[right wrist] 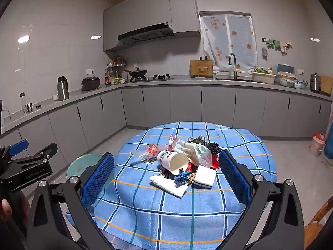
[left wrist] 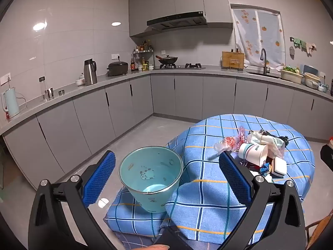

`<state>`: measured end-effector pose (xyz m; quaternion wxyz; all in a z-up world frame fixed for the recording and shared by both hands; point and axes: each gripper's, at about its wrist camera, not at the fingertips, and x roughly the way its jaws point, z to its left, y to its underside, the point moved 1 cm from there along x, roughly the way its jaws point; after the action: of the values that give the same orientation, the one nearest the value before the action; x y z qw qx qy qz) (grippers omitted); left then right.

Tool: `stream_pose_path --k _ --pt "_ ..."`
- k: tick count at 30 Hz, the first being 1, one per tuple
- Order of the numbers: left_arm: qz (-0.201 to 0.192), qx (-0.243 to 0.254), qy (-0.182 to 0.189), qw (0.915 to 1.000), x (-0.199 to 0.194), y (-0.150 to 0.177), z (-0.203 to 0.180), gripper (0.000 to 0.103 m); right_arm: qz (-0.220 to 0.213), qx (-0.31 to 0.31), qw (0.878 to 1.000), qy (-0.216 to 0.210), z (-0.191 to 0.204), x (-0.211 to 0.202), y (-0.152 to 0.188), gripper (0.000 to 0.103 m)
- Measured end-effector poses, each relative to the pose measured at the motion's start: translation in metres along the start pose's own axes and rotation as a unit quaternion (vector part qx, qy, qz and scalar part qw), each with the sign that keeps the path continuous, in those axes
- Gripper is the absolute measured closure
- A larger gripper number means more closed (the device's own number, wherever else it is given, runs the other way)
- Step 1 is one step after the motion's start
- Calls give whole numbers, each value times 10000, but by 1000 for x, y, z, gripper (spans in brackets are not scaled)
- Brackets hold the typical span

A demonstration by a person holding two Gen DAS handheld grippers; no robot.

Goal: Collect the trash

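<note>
A pile of trash lies on the round table with the blue plaid cloth: a tipped white paper cup, plastic bags, a white napkin, a white block and blue wrappers. A light-blue bin stands on a cloth-covered stool beside the table; it also shows in the right wrist view. My left gripper is open and empty around the bin's mouth. My right gripper is open and empty in front of the pile.
Grey kitchen cabinets and a worktop run along the far walls with a kettle, wok, sink and basins. A red-lidded jug stands on the floor at right. A wooden chair is at the lower right.
</note>
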<state>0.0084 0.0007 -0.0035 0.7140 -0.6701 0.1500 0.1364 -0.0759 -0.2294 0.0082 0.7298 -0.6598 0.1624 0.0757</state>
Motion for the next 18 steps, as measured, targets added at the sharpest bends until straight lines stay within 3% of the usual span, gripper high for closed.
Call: stream_pose_path --k 18 --pt "56 52 -20 10000 3 -2 2 5 47 -49 10000 20 2 3 3 4"
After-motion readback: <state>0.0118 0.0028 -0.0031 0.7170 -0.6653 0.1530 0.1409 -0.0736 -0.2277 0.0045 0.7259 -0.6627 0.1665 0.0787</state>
